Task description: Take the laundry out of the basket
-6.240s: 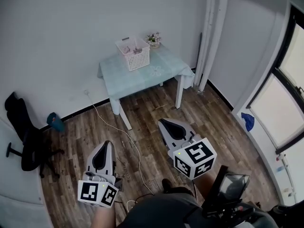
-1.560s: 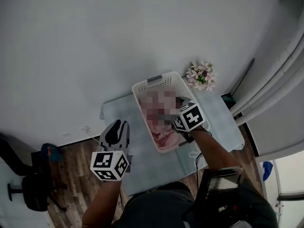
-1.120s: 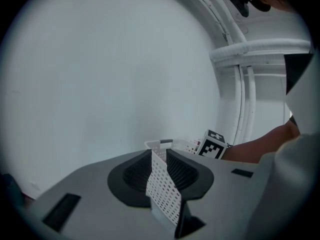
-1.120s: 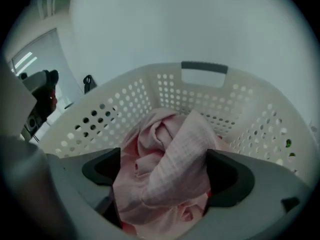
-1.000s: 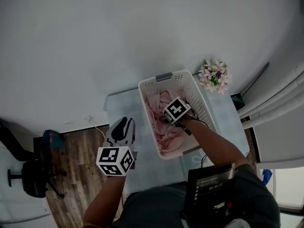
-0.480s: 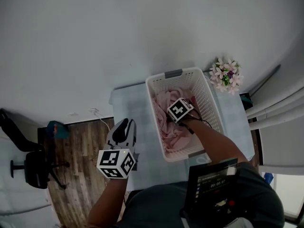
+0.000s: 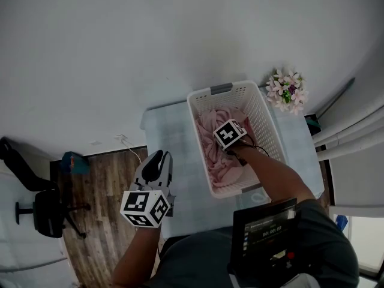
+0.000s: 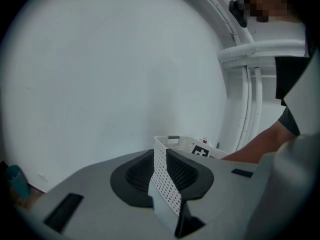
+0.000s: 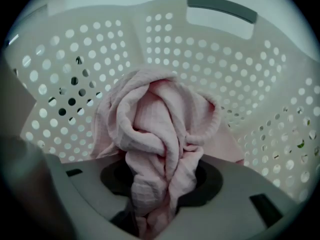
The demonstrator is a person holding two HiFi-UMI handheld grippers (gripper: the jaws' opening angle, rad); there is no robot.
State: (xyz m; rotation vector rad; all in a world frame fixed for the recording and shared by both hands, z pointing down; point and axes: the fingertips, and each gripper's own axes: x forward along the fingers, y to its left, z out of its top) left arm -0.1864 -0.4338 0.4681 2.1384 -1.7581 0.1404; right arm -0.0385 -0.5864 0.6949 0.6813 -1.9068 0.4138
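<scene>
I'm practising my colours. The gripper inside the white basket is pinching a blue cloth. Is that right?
Not quite: the cloth is pink, not blue, as the right gripper view shows. The rest stands: the right gripper is inside the white basket, and its jaws have just been closing, with that cloth pinched between them.

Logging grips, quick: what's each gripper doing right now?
Left gripper: open, empty.
Right gripper: jaws just closed, holding laundry.

Pink laundry (image 7: 211, 138), white perforated basket (image 7: 261, 120)
</scene>
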